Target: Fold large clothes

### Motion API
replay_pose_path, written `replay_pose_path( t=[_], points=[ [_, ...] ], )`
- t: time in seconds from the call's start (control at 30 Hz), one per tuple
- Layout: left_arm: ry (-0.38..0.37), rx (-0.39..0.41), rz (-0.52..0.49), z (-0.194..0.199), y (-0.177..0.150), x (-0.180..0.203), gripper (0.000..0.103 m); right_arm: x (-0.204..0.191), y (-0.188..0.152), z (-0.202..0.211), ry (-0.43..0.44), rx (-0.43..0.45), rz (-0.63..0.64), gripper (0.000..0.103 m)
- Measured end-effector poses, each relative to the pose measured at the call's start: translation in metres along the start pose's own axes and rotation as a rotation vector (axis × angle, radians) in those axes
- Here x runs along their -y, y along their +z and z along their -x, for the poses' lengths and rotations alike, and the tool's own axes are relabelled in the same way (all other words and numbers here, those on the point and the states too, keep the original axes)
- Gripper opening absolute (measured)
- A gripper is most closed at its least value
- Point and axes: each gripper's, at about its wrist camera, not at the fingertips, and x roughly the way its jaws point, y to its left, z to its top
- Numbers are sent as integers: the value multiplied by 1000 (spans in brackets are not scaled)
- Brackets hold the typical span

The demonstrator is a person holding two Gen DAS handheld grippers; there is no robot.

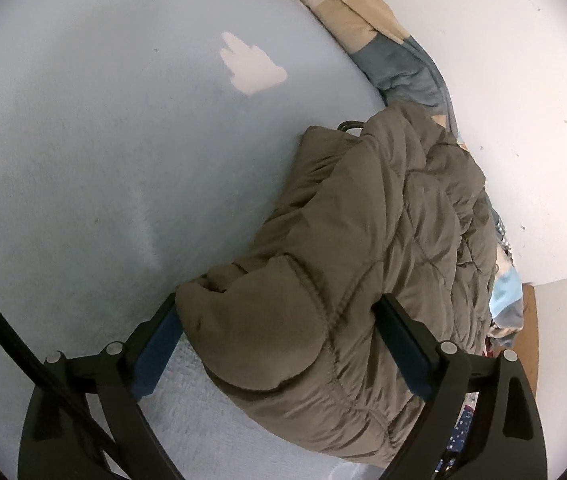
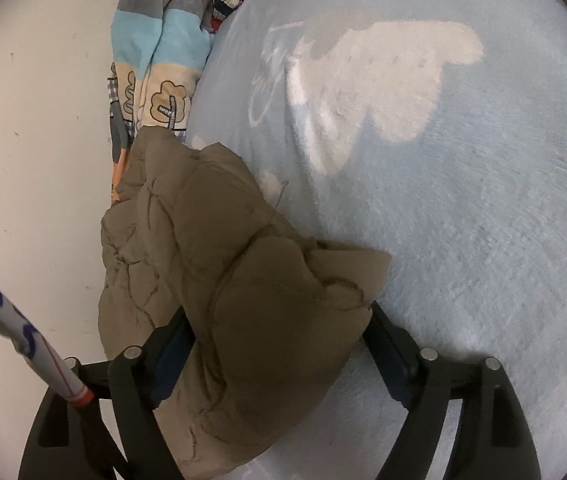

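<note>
Quilted jacket [image 1: 355, 264], olive and folded into a bundle, lies on the pale blue blanket [image 1: 83, 160] beside the wall. Left gripper [image 1: 279, 320] and right gripper [image 2: 279, 340] straddle it, jaws spread. Its puffy padding may spring the fold open once released.

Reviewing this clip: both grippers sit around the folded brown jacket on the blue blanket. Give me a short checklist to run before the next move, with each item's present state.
1. Left gripper jaws spread wide, jacket between them: ok.
2. Right gripper jaws spread wide around the same bundle: ok.
3. Pads free of the fabric: cannot tell; the padding bulges against both grippers' fingers.
4. Jacket gathered into one compact bundle: ok.
5. Bundle resting fully on the blue blanket: not ok; one side hangs past the blanket's edge towards the wall.
6. Patterned bedding apart from the jacket: not ok; it touches the far end.
</note>
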Motion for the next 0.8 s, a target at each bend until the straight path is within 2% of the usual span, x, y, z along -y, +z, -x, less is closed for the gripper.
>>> replay_pose_path(
  t=[0.07, 0.13, 0.2, 0.27, 0.3, 0.4, 0.5, 0.6, 0.7, 0.8],
  points=[
    [4, 12, -32, 1, -1, 4, 93, 0, 3, -4, 11, -5, 14, 87],
    [28, 31, -87, 3, -2, 12, 82, -6, 5, -6, 8, -3, 42, 74],
    [58, 53, -159, 7, -3, 24, 66, -18, 4, -4, -11, 8, 102, 52],
    [118, 96, -264, 13, -8, 43, 57, -33, 1, -1, -63, 25, 181, 43],
    [150, 116, -309, 16, -12, 52, 52, -48, -4, 2, -111, 49, 266, 40],
    [272, 197, -479, 22, -28, 81, 48, -81, -19, 8, -223, 98, 452, 36],
    [347, 258, -610, 27, -40, 99, 46, -107, -37, 14, -318, 150, 643, 33],
    [368, 273, -646, 30, -42, 104, 45, -129, -61, 18, -413, 205, 828, 32],
    [383, 279, -665, 33, -45, 105, 45, -138, -74, 18, -472, 234, 930, 30],
    [383, 284, -675, 39, -46, 106, 44, -143, -80, 18, -492, 250, 978, 30]
  ],
)
